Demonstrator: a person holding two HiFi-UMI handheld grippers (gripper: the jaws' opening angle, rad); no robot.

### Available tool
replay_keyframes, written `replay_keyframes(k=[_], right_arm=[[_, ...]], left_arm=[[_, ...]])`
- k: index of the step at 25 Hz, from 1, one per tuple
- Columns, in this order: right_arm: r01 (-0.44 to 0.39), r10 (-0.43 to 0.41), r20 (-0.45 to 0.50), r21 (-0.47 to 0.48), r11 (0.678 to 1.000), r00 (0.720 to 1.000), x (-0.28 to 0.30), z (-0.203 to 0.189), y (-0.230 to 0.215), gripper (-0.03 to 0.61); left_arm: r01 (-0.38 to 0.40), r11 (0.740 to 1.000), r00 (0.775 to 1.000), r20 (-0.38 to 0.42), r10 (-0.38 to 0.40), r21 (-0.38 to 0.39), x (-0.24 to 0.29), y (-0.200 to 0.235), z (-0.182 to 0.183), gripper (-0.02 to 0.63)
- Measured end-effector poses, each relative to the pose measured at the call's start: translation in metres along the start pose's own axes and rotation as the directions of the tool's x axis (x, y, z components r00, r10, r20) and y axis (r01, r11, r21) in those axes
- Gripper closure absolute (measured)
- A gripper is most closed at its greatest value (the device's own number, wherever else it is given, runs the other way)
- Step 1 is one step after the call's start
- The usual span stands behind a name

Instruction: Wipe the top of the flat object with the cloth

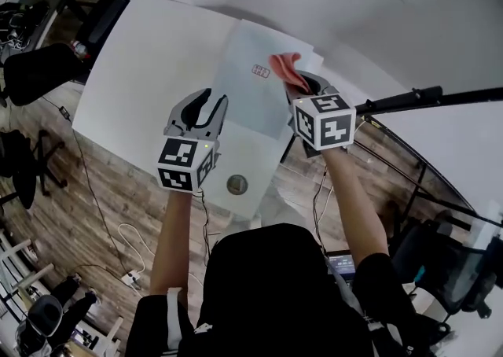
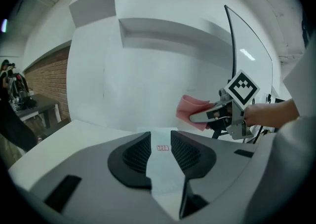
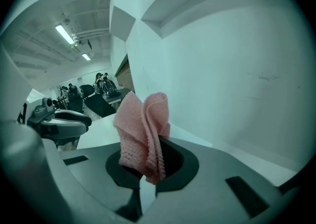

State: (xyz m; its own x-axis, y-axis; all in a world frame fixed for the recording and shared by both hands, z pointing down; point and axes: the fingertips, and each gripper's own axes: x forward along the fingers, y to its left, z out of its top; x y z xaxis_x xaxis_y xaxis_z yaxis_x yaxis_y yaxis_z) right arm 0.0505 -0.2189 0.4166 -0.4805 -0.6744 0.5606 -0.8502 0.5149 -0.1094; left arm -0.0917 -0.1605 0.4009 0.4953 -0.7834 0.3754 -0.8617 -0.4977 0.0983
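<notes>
Holding my left gripper (image 1: 206, 102) centre-left of frame, jaws a narrow gap apart, nothing between them. My right gripper (image 1: 302, 88), right of centre, pinches the pink cloth (image 1: 284, 67), raised clear of the surface. Beyond, the flat pale sheet (image 1: 250, 108) lies on the white table (image 1: 134, 64), upper middle.

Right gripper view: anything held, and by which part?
The right hand-held gripper pinches the pink cloth by its bunched lower end. The left hand-held gripper holds nothing.
</notes>
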Motion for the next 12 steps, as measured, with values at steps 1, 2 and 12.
replay_keyframes(k=[1,2,12], right_arm=[[-0.002,0.002,0.014,0.003,1.000,1.000,-0.008,0.003,0.005,0.534],[-0.002,0.002,0.028,0.004,1.000,1.000,-0.015,0.005,0.011,0.534],[-0.033,0.027,0.165,0.034,0.999,0.986,-0.095,0.028,0.075,0.534]], left_arm=[[-0.004,1.000,1.000,0.015,0.004,-0.007,-0.008,-0.003,0.005,0.490],[-0.007,1.000,1.000,0.030,0.007,-0.011,-0.017,-0.005,0.010,0.507],[-0.091,0.995,0.985,0.149,0.087,0.026,-0.110,-0.020,0.057,0.591]])
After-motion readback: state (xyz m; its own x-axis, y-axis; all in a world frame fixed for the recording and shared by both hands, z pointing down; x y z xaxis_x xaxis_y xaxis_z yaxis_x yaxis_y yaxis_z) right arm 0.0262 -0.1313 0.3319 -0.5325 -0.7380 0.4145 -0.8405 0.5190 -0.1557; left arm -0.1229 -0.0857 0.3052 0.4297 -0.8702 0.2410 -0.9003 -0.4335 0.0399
